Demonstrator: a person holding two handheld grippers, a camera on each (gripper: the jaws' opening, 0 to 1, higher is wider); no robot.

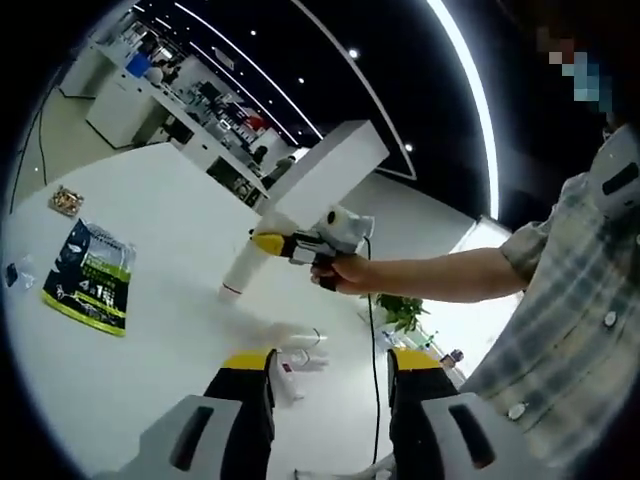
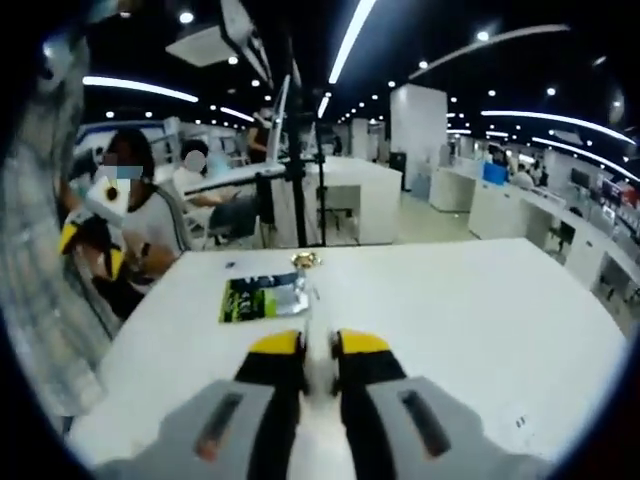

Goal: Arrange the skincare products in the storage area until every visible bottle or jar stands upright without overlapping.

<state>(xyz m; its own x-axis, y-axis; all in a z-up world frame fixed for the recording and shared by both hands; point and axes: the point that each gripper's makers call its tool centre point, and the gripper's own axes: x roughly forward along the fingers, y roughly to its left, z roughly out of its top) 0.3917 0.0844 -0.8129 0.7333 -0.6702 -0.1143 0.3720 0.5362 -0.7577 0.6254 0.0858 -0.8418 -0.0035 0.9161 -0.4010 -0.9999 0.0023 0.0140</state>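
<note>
White table (image 1: 170,230) fills lower left and centre of left gripper view; big open-plan office behind w/ dark ceiling, long light strips, white desks and counters at upper left. In right gripper view the same table (image 2: 470,300) runs across mid frame, w/ a white pillar, more desks and seated people at left behind it.

On table, left gripper view: green/black packet (image 1: 90,277) lying flat at left, small gold-coloured item (image 1: 66,200) above it, a small clear thing at far left edge, too small to ID. Right gripper view: green/black packet (image 2: 252,298) flat at centre, clear item on its right end, small gold item (image 2: 305,260) just beyond.

Person in checked shirt at right of left gripper view, arm reaching in toward centre, hand (image 1: 345,270) on the right gripper (image 1: 262,243). That gripper is clamped on a white tube (image 1: 243,268), tube angled down-left w/ its lower end at the table surface. Right gripper view: own jaws narrow, pinching the white tube (image 2: 320,365) between the yellow tips; tube blocks part of the packet.

Left gripper (image 1: 330,362): jaws wide apart at bottom of its view, nothing between. Small white/clear objects (image 1: 300,358) lie on table between and just past the tips, can't tell what. Black cable hangs from the hand down past right jaw.
</note>
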